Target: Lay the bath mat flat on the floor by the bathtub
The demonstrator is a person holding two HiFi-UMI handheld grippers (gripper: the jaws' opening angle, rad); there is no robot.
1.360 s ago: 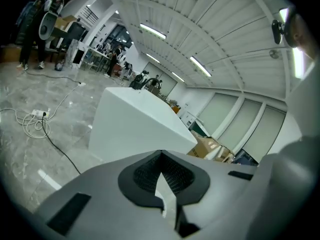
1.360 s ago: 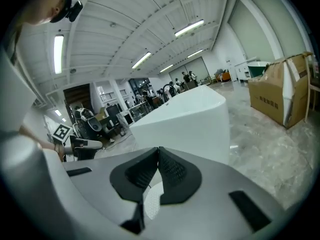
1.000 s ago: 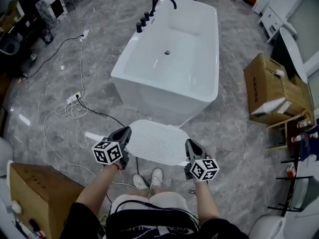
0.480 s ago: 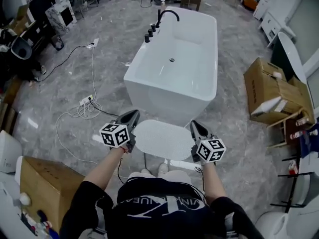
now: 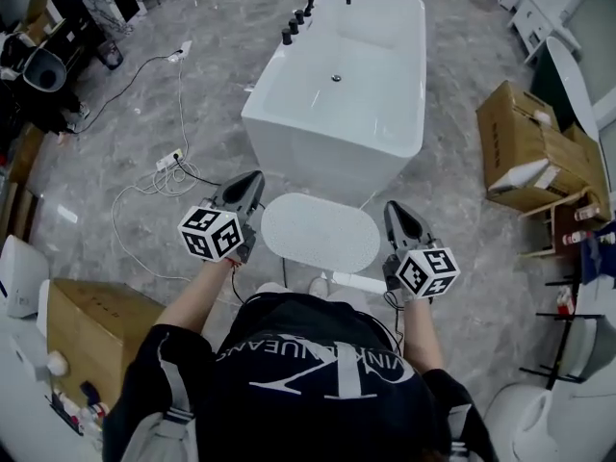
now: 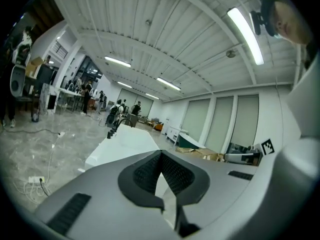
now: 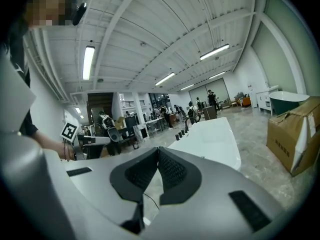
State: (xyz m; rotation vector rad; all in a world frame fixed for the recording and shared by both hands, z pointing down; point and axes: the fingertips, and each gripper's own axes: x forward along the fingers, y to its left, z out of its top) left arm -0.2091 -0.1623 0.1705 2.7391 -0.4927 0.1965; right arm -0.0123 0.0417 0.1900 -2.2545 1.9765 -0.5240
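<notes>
The white oval bath mat [image 5: 320, 232] lies flat on the grey floor just in front of the near end of the white bathtub [image 5: 339, 85]. My left gripper [image 5: 252, 183] hovers above the mat's left side, jaws shut with nothing between them. To the mat's right my right gripper [image 5: 397, 210] is also shut and empty. In the left gripper view the closed pads of the left gripper [image 6: 161, 154] point level toward the bathtub [image 6: 125, 144]. The right gripper [image 7: 158, 150] points the same way, with the bathtub [image 7: 210, 141] ahead.
Cardboard boxes [image 5: 525, 157] stand right of the tub, and another box [image 5: 91, 330] sits at my lower left. A power strip with cables [image 5: 173, 159] lies on the floor to the left. My shoes [image 5: 318, 285] are just behind the mat. People stand far off in the room.
Both grippers have lifted upward from the mat's near edge, and the head camera has risen with them. The mat stays flat on the floor.
</notes>
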